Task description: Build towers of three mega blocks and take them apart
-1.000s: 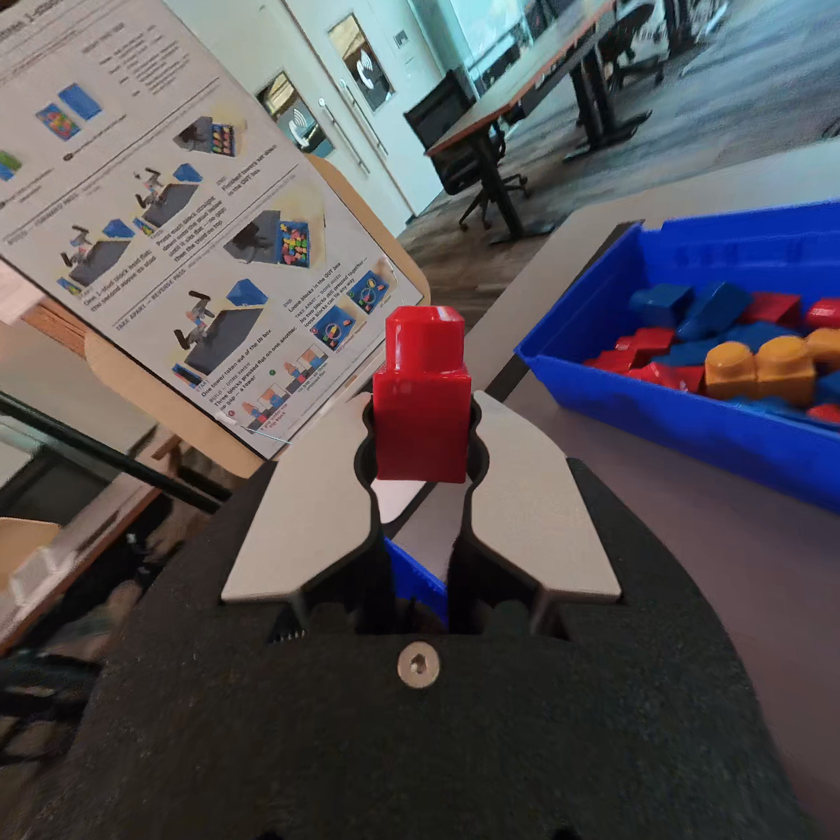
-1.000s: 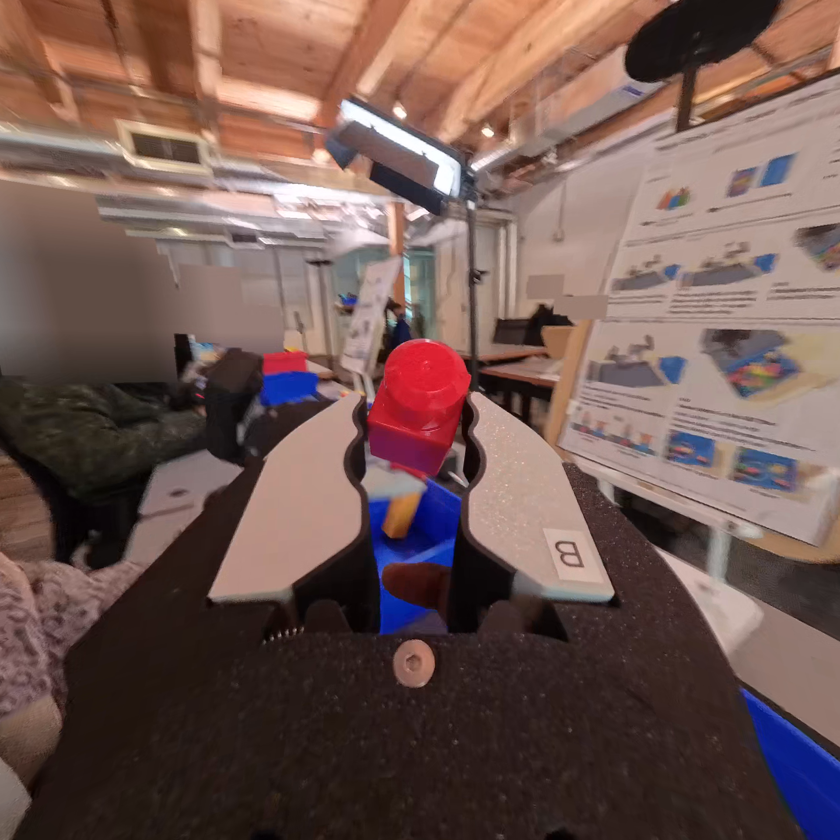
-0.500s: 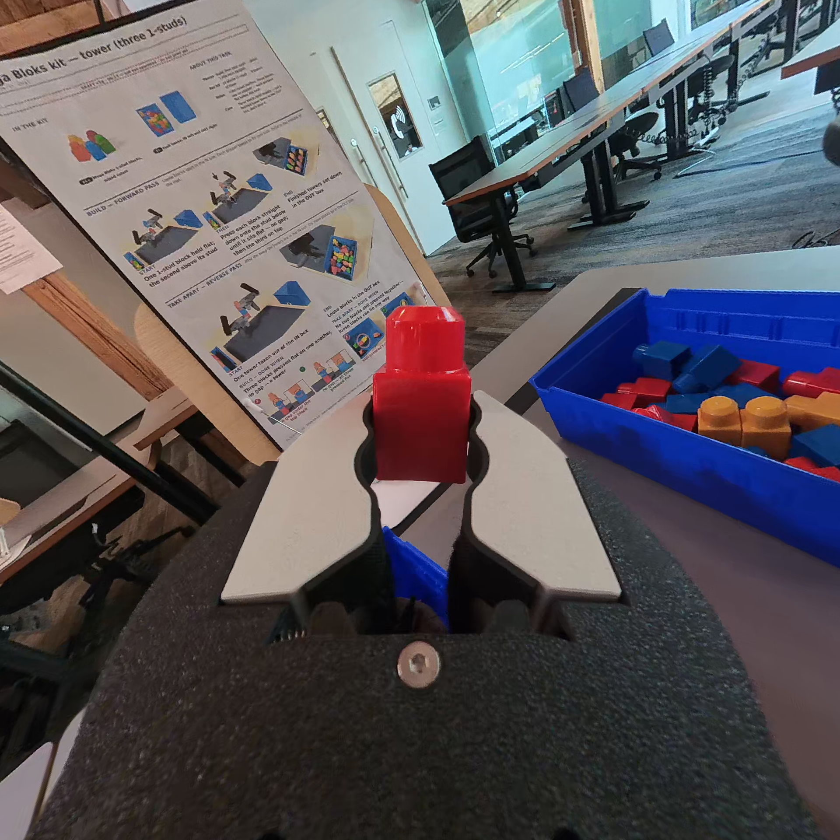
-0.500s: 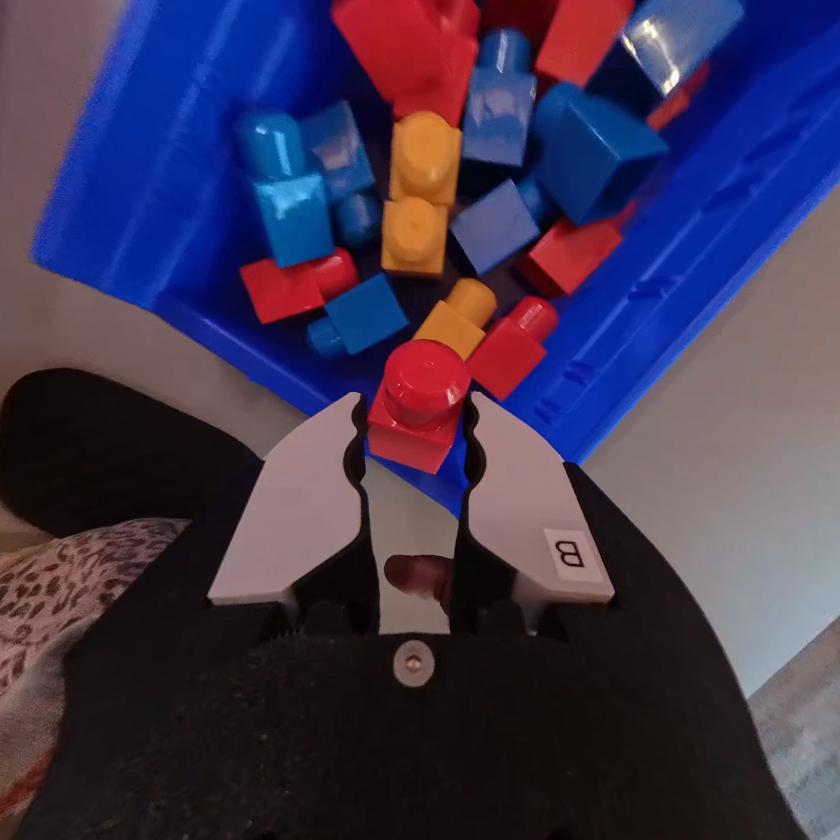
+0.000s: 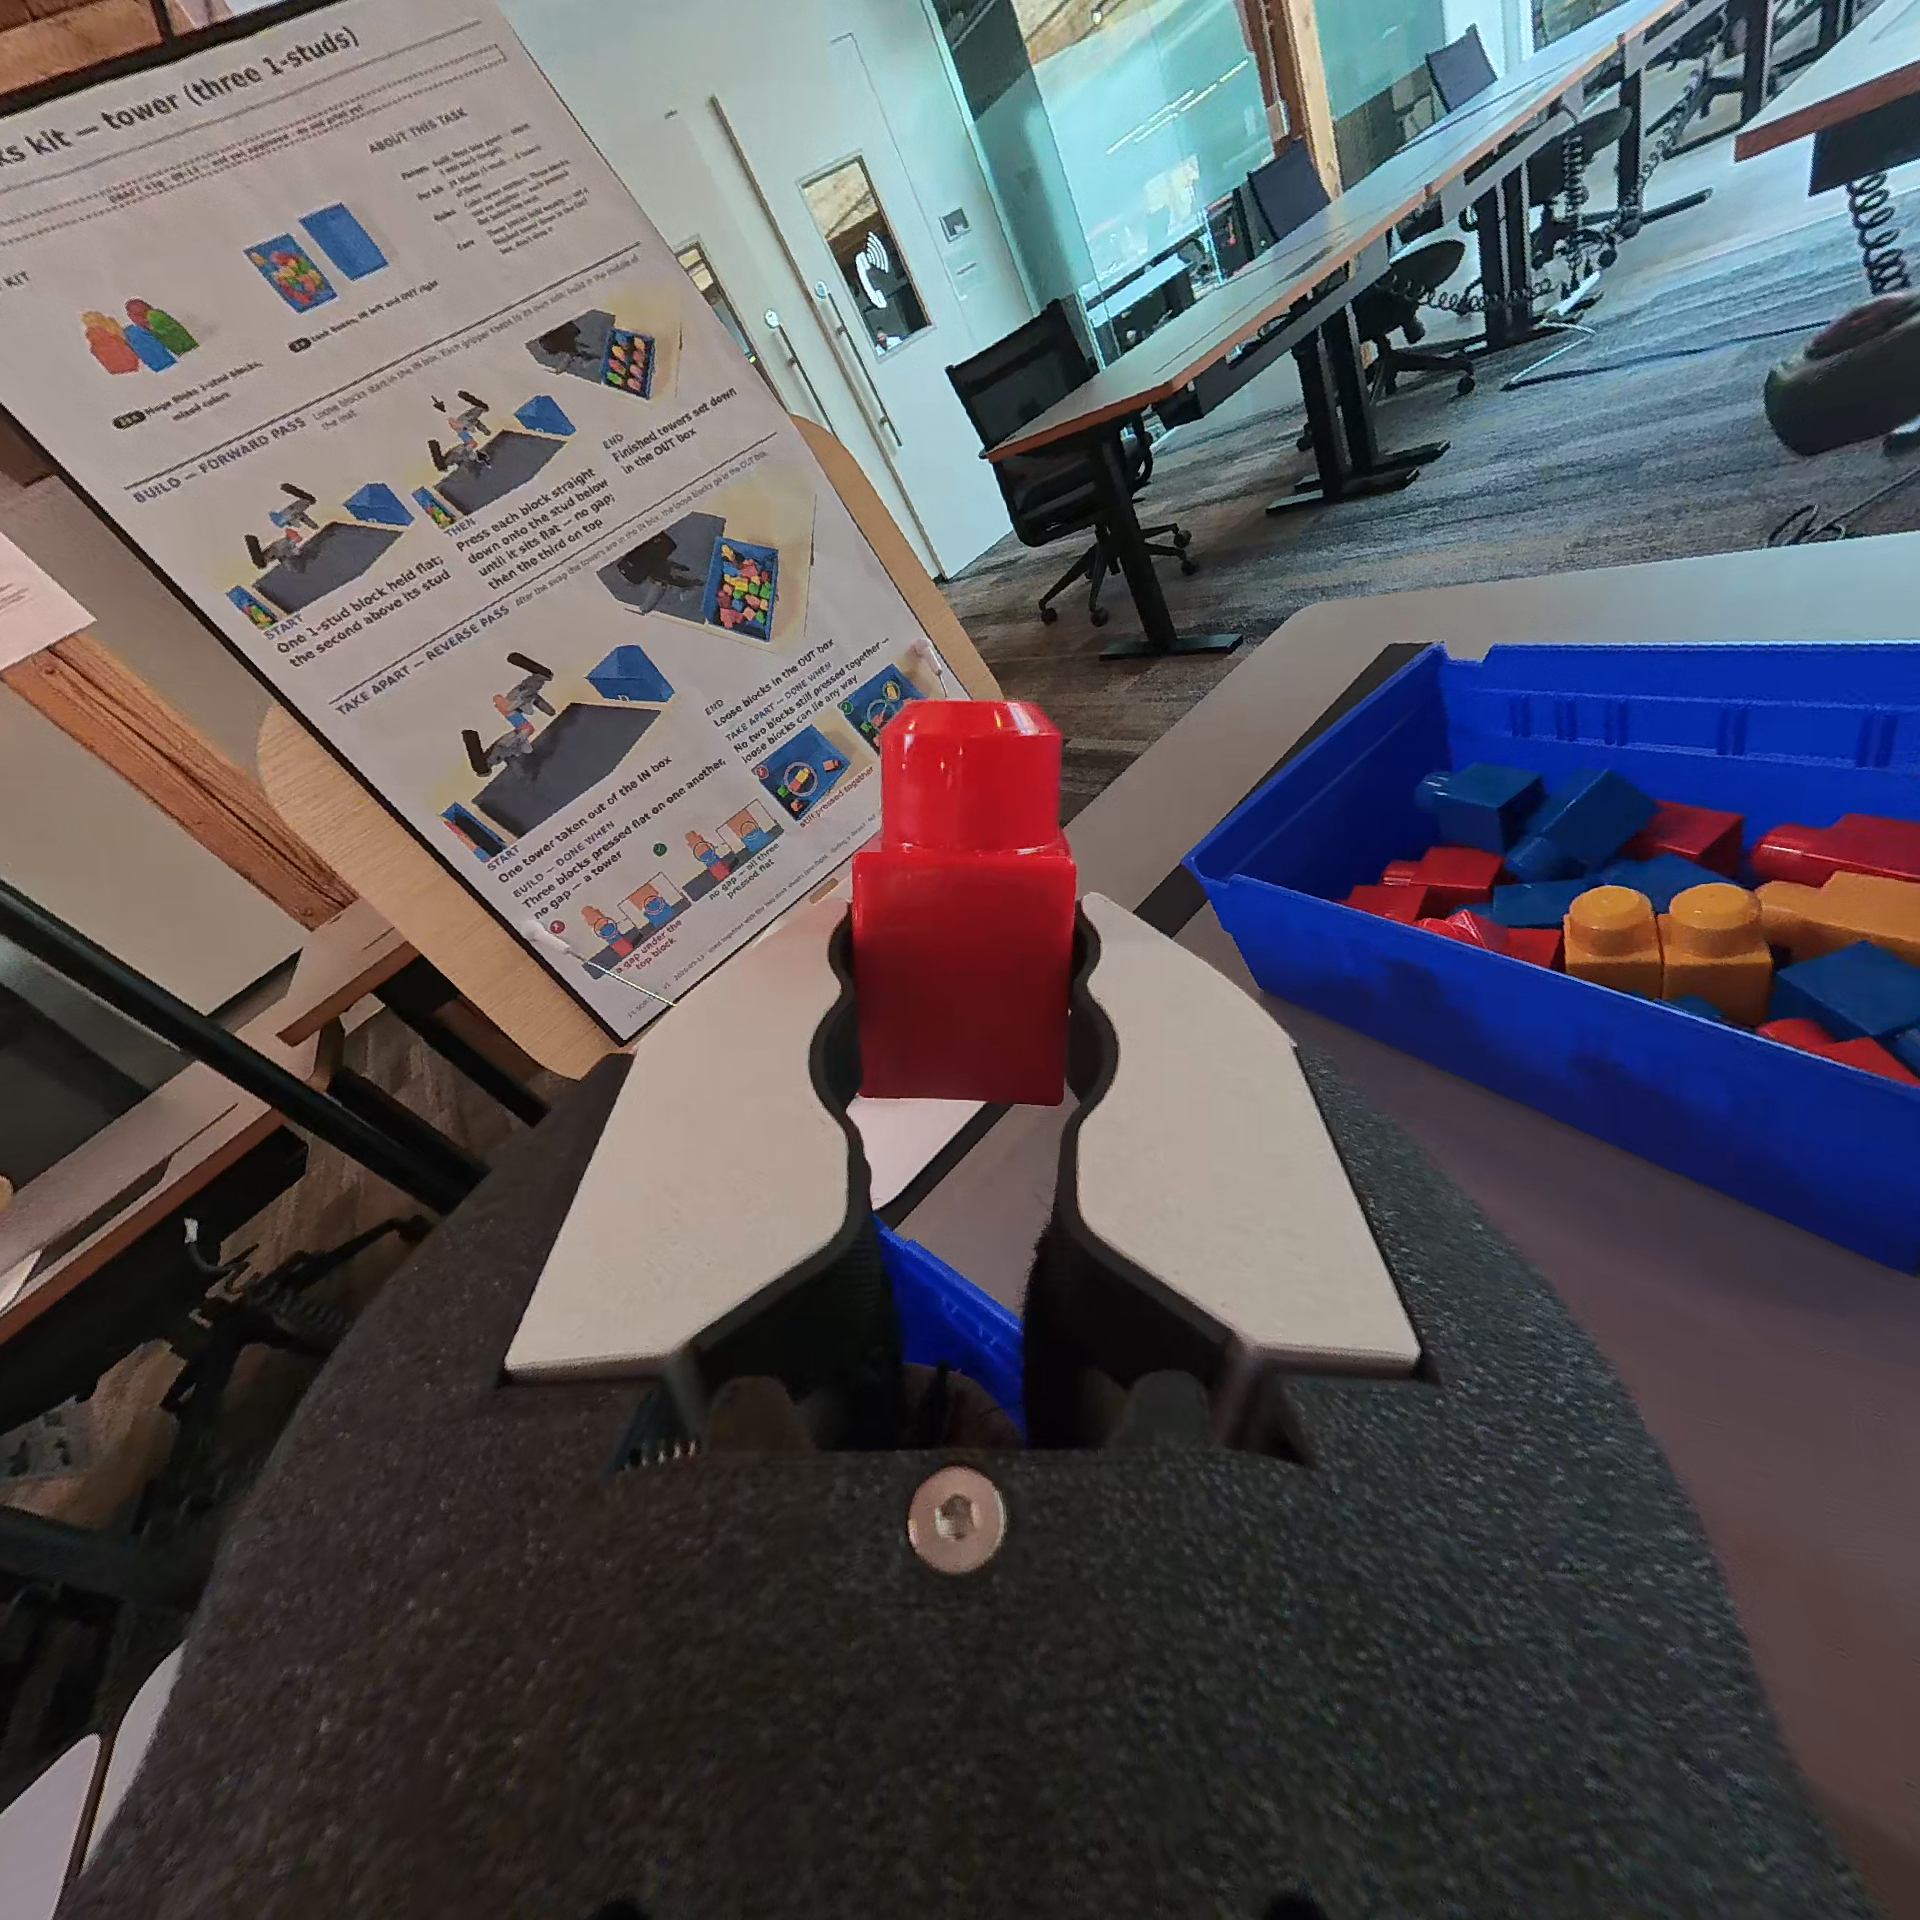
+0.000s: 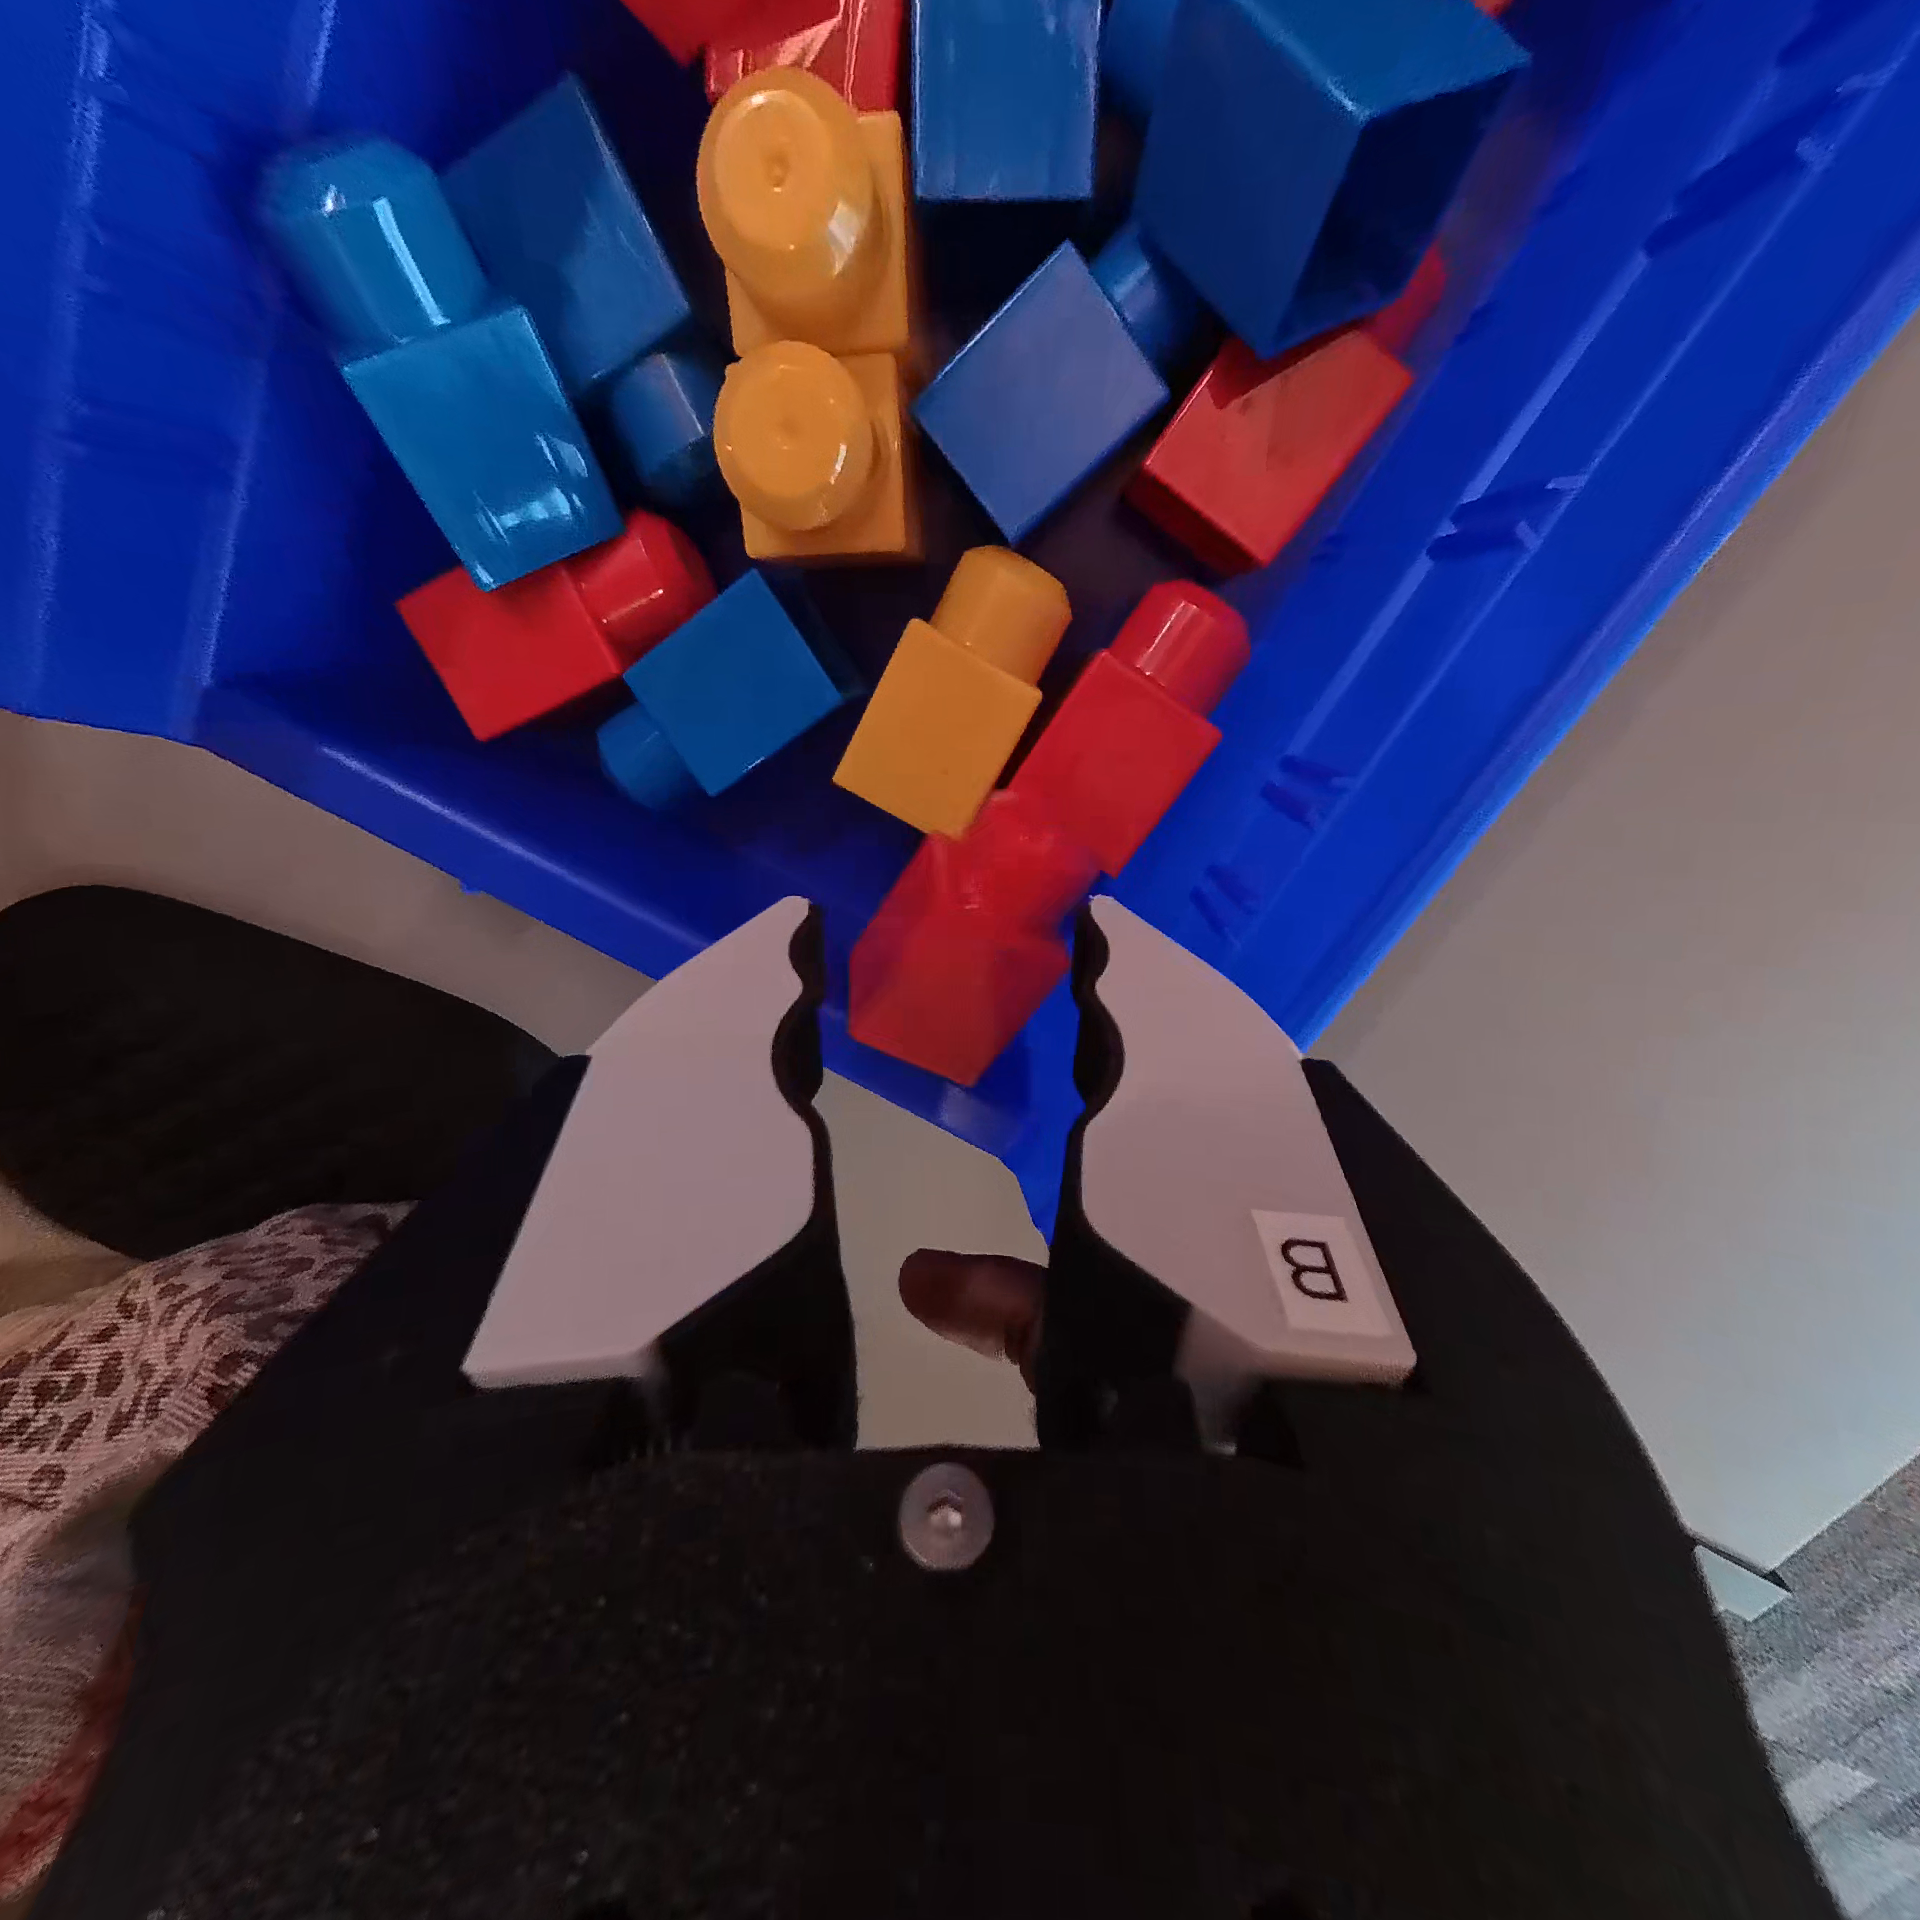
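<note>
My left gripper [image 5: 961, 997] is shut on a red one-stud block [image 5: 966, 935], held upright with its stud up, above the table's edge. In the right wrist view, my right gripper [image 6: 945, 920] points down over the near corner of the blue bin [image 6: 125, 416]. Its jaws stand slightly apart. A second red block [image 6: 961, 956], blurred and tilted, sits loose between the fingertips with a gap on its left side, over the bin's rim. The bin holds several loose red, blue and orange blocks, such as an orange one [image 6: 945, 717].
The blue bin [image 5: 1558, 1070] with blocks lies right of my left gripper on the grey table [image 5: 1662, 1403]. Part of another blue bin [image 5: 951, 1314] shows beneath the left fingers. An instruction poster [image 5: 416, 520] leans at the left. A patterned sleeve [image 6: 104, 1351] shows at lower left. The grippers' ends are close to 40 cm from one another.
My right gripper swung down over the bin, moved closer to it, and opened its jaws; its red block has come loose and tilted. The left gripper kept its block and tilted slightly.
</note>
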`<state>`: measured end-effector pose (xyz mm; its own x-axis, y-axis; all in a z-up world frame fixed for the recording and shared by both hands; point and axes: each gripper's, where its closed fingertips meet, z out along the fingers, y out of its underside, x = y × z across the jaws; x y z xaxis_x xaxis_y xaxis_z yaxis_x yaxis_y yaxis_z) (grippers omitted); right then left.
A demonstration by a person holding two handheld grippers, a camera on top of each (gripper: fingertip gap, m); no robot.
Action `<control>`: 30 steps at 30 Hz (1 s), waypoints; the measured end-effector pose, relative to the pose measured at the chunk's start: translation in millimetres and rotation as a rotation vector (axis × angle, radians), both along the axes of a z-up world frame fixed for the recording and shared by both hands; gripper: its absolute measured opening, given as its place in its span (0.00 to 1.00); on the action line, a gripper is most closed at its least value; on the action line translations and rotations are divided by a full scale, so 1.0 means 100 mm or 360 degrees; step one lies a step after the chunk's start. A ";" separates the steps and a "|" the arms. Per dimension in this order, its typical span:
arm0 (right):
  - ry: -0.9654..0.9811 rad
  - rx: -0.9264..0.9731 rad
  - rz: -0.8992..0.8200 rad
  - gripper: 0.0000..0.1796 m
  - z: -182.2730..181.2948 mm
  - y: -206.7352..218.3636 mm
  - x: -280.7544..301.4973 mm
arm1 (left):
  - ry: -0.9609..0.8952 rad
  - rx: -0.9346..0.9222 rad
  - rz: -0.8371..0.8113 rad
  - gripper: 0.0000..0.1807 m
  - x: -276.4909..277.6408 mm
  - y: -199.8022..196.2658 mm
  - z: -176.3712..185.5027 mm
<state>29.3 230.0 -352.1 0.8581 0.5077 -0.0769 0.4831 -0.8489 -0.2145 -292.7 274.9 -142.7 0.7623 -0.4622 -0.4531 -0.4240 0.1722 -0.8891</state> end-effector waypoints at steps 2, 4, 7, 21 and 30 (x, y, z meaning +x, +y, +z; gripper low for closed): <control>-0.0022 0.0037 -0.0005 0.30 0.03 0.02 0.02 | 0.0001 -0.0005 -0.0009 0.20 0.01 -0.01 0.00; -0.0035 0.0162 0.0059 0.32 0.13 0.08 -0.01 | -0.0007 -0.0011 -0.0048 0.20 0.04 -0.02 -0.01; 0.0133 0.0631 0.0303 0.32 0.59 0.28 -0.36 | -0.0051 -0.0009 -0.0191 0.20 0.19 -0.09 0.01; 0.1521 0.1407 0.0832 0.36 2.36 -0.06 -2.41 | 0.0488 0.0579 -0.0182 0.20 0.67 -0.25 0.10; 0.1376 0.1453 0.0865 0.18 2.22 0.04 -2.54 | 0.0587 0.0550 -0.0244 0.21 0.76 -0.27 -0.01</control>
<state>-225.1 234.3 -130.1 0.3859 0.9206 0.0593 0.1342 0.0076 -0.9909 -216.7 247.7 -143.3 0.4589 -0.3322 -0.8241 -0.6449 0.5135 -0.5661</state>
